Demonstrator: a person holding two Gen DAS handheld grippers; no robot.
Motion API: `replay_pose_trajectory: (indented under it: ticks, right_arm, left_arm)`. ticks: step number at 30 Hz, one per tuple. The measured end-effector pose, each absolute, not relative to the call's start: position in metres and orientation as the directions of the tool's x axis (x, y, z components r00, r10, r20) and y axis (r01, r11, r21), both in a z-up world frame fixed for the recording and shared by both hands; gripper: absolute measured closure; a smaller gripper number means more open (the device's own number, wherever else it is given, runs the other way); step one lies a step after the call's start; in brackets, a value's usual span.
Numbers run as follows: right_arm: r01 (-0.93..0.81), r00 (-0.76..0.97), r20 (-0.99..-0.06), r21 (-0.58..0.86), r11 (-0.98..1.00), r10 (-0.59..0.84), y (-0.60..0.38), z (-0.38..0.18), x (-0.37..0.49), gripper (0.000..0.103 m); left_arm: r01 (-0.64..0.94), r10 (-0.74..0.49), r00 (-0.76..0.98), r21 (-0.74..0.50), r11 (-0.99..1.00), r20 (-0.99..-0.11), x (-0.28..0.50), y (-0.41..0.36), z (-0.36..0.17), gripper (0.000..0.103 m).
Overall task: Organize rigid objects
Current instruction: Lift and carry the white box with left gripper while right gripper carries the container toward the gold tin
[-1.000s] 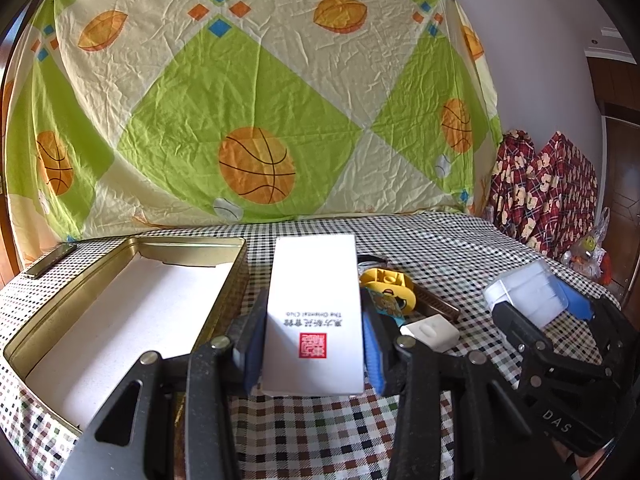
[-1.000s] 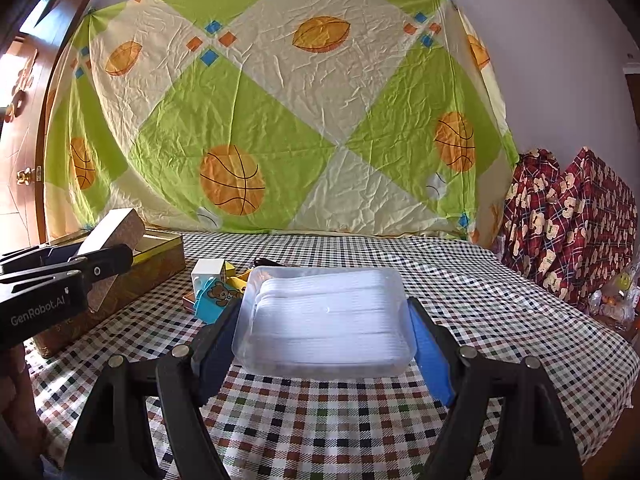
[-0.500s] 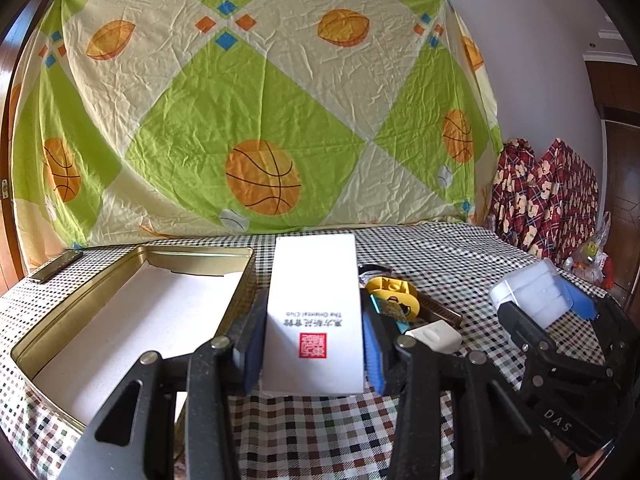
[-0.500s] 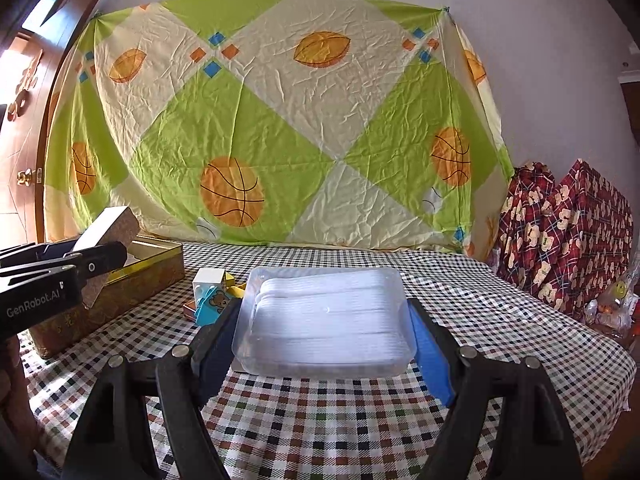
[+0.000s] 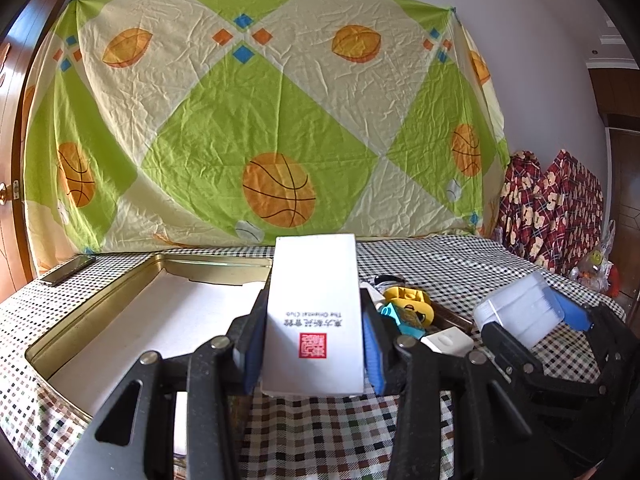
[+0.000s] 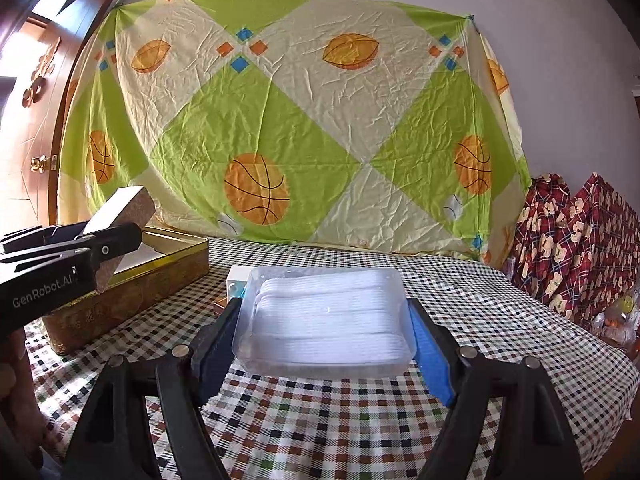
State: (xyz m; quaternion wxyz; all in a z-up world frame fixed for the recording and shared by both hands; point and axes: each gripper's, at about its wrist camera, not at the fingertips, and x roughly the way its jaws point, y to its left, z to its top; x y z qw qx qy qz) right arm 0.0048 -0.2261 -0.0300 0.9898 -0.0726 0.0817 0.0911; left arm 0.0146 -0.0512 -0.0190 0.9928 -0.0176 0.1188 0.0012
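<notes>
My left gripper is shut on a tall white carton with a red seal, held above the table at the right edge of the open gold tin. The carton and gripper also show in the right wrist view. My right gripper is shut on a clear plastic box of white pads, held above the checkered table; it shows in the left wrist view to the right. The tin has a white lining.
Small items lie between the grippers: a yellow toy, a teal card, a white adapter and a white cube. A dark phone lies behind the tin. Plaid bundles stand at the right.
Both grippers have risen a little with their loads. The right gripper has moved forward, so the small items are now mostly hidden behind the clear box.
</notes>
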Motion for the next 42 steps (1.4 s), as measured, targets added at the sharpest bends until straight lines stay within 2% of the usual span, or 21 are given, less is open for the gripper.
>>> replay_pose_trajectory:
  ticks: [16, 31, 42]
  right_arm:
    - [-0.262, 0.95, -0.209, -0.13, 0.956, 0.232, -0.203, -0.029, 0.003, 0.023]
    - [-0.325, 0.938, -0.176, -0.151, 0.934, 0.298, -0.177, -0.016, 0.0, 0.023]
    - [-0.38, 0.913, -0.205, -0.118, 0.918, 0.352, -0.164, -0.015, 0.008, 0.023]
  left_arm:
    - [-0.038, 0.032, 0.983, -0.03, 0.999, -0.179, 0.001, -0.035, -0.017, 0.063]
    - [-0.086, 0.07, 0.98, -0.08, 0.993, -0.184, -0.002, -0.002, -0.019, 0.063]
    - [-0.105, 0.084, 0.977, -0.098, 0.99, -0.198, -0.002, 0.014, -0.018, 0.063]
